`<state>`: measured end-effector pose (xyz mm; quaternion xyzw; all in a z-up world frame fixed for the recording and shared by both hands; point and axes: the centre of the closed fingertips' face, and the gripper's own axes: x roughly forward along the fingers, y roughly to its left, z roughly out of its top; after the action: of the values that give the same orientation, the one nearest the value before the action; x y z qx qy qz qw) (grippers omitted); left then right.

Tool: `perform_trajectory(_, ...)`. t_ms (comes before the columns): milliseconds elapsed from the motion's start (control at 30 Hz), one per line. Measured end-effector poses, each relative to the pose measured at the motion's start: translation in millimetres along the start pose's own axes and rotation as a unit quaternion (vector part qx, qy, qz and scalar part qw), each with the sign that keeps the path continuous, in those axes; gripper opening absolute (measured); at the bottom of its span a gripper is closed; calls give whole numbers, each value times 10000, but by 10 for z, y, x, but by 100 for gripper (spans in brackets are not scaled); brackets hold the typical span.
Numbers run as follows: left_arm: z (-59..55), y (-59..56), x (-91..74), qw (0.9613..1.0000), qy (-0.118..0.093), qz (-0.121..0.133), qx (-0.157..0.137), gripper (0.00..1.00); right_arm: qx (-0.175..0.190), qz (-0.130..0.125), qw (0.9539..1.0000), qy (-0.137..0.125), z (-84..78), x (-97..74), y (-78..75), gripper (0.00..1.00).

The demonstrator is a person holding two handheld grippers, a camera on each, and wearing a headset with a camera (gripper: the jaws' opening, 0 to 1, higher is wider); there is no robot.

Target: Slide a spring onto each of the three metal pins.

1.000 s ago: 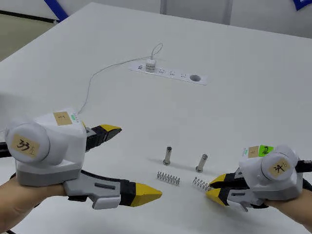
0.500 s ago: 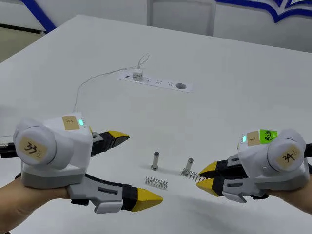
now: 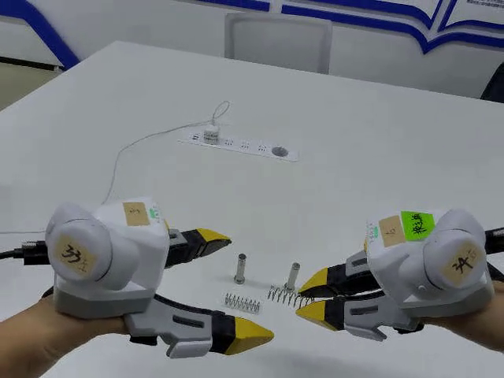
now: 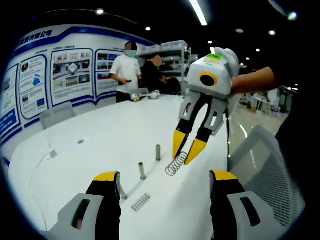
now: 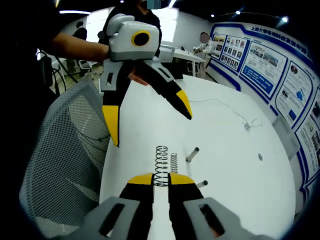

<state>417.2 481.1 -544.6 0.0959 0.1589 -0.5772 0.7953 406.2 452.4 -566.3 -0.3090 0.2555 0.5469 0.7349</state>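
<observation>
Two metal pins (image 3: pixel 241 268) (image 3: pixel 293 276) stand upright on the white table (image 3: pixel 354 173). The left gripper view shows three pins (image 4: pixel 158 152) (image 4: pixel 142 171) (image 4: pixel 121 191). My right gripper (image 3: pixel 309 298) is shut on one end of a spring (image 3: pixel 283 296), which juts out beside the right pin. That held spring (image 5: pixel 161 165) rises from my right gripper (image 5: pixel 161 181), and in the left gripper view it (image 4: pixel 176 163) hangs from the right gripper (image 4: pixel 189 145). A second spring (image 3: pixel 242 302) (image 4: pixel 141 201) (image 5: pixel 174 162) lies flat on the table. My left gripper (image 3: pixel 236 285) (image 4: pixel 165 180) stands wide open, holding nothing.
A white power strip (image 3: pixel 236 144) with a plug (image 3: pixel 211 135) and a cable lies farther back on the table. A grey chair (image 3: pixel 276 39) stands at the far edge. A mesh chair (image 5: pixel 65 145) is beside the near edge. People stand in the background (image 4: pixel 125 70).
My right gripper has taken the right-hand spring by its end and lifted it off the table toward the right pin. The head camera tilted up. My left gripper stays open.
</observation>
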Motion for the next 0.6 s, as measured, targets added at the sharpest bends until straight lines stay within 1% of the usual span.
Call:
perform_trajectory(100, 5, -61, 20, 9999, 4, -119, 66, 69, -136, 26, 9999, 7, 45, -24, 33, 11)
perform_trajectory(200, 6, -126, 43, 9996, 22, -246, 148, 62, -227, 46, 9997, 1, 74, -43, 58, 11)
perform_trajectory(267, 14, -168, 58, 9993, -2, -352, 129, 58, -298, 68, 9995, -34, 99, -55, 78, 11)
perform_trajectory(333, 10, -192, 78, 9991, 15, -407, 143, 55, -362, 97, 9993, -61, 116, -57, 96, 11)
perform_trajectory(467, 27, -260, 94, 9982, 4, -573, 194, 42, -472, 128, 9988, -64, 136, -56, 124, 11)
perform_trajectory(600, 28, -316, 96, 9972, 15, -714, 219, 32, -548, 175, 9982, -142, 185, -65, 161, 11)
